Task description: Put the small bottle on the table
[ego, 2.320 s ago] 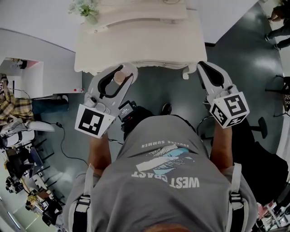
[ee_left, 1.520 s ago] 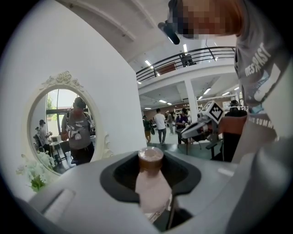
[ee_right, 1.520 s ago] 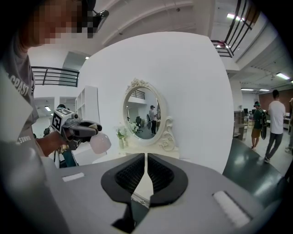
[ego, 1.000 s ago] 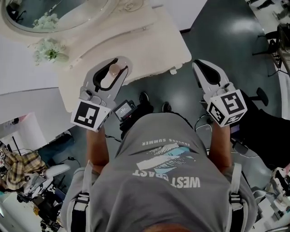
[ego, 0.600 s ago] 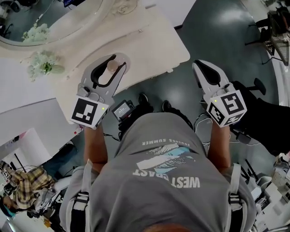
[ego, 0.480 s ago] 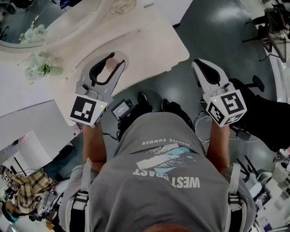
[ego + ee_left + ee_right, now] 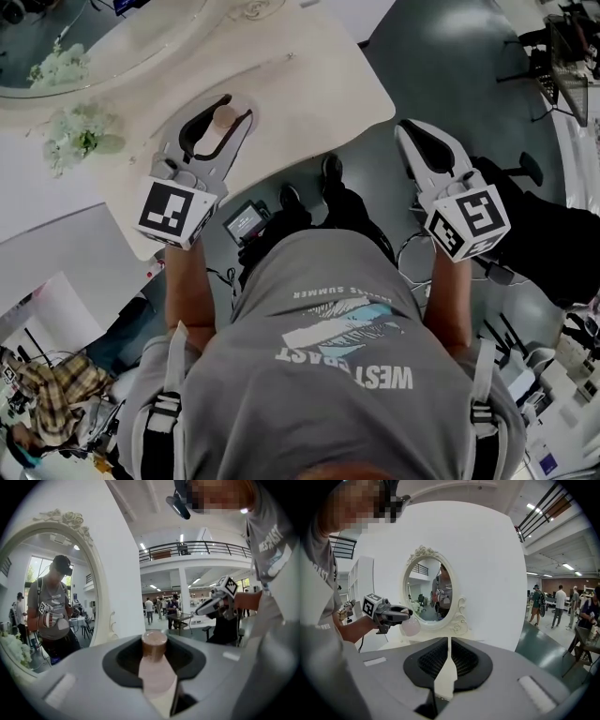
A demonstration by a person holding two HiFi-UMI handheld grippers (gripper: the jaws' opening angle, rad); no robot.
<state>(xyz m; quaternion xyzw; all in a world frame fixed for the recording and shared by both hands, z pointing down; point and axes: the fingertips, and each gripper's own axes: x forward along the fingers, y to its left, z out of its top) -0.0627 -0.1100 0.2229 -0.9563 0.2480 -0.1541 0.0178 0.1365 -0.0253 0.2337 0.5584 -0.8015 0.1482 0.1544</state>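
Left gripper: grey, smooth moulded plastic shell with black lining inside the jaws. Jaws pinched on the bottle. In the left gripper view the bottle sits between them. It has a pale pink, matte body that narrows to a neck under a round brownish cap with a flat top. In the right gripper view the body looks bulbous and frosted, hanging below the jaws.

Bottle position: upper left of the head view, held over the table, inside the near edge. No view shows whether its base meets the top.

Table: cream, smooth top with a curved, scalloped outline. At the top left edge of the head view is an oval mirror. The right gripper view shows its frame carved with scrolls and a crest. White flowers with green leaves sit just beside the mirror, left of the gripper.

Right gripper: centre right of the head view, off the table and over the dark, glossy floor. Its jaws are pressed together with nothing between them. The right gripper view shows pale pads meeting along a thin seam, with black ribbed lining behind them.

Each gripper carries a white cube with black square markers at the wrist end.
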